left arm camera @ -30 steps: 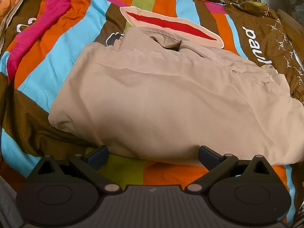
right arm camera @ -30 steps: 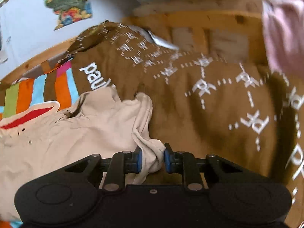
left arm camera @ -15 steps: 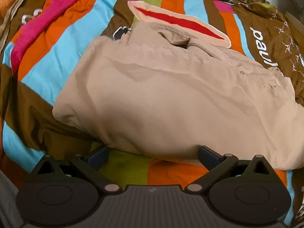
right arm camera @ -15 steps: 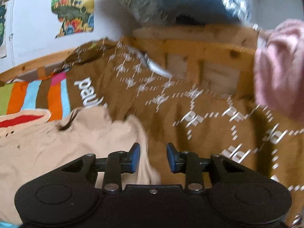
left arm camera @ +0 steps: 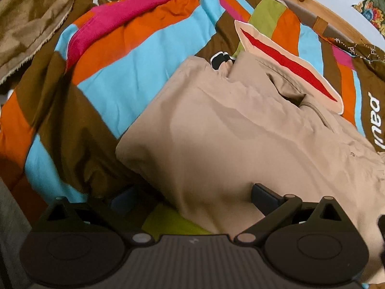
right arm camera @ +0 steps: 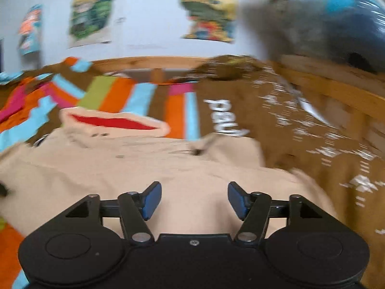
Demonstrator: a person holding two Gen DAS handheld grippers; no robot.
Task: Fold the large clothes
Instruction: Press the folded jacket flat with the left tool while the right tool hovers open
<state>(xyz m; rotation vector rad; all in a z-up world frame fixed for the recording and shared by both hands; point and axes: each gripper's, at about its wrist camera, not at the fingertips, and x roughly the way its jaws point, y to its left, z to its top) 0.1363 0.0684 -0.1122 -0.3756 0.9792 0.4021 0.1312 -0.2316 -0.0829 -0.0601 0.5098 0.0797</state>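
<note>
So the beige garment [left arm camera: 240, 149] is lying on the bed, on top of that loud striped bedspread [left arm camera: 134, 77], and it already looks folded at least once: it's a thick, fairly tidy block with a rounded doubled edge on the near left side. My guess is we're somewhere past the middle. It's still a pretty big slab with the collar end bunched up at the far side, so I'd expect another fold or two plus some smoothing before it counts as done.

Tongs: the right tongs [right arm camera: 193, 200] have just been opening and are now spread wide, hovering over the cloth with nothing between them. The left tongs [left arm camera: 192, 197] are spread wide too, straddling the near edge of the garment. The right-hand finger sits against the fabric, the left-hand one is down in shadow beside the fold, and I don't see them squeezing anything.

View differences: the left wrist camera shows the whole folded shape, the doubled edge and the open collar. The right one is blurry but gives you the far right corner of the garment, the brown printed cover [right arm camera: 300, 130] beside it, the wooden bed frame [right arm camera: 336, 89] and posters [right arm camera: 207, 7] on the wall.
</note>
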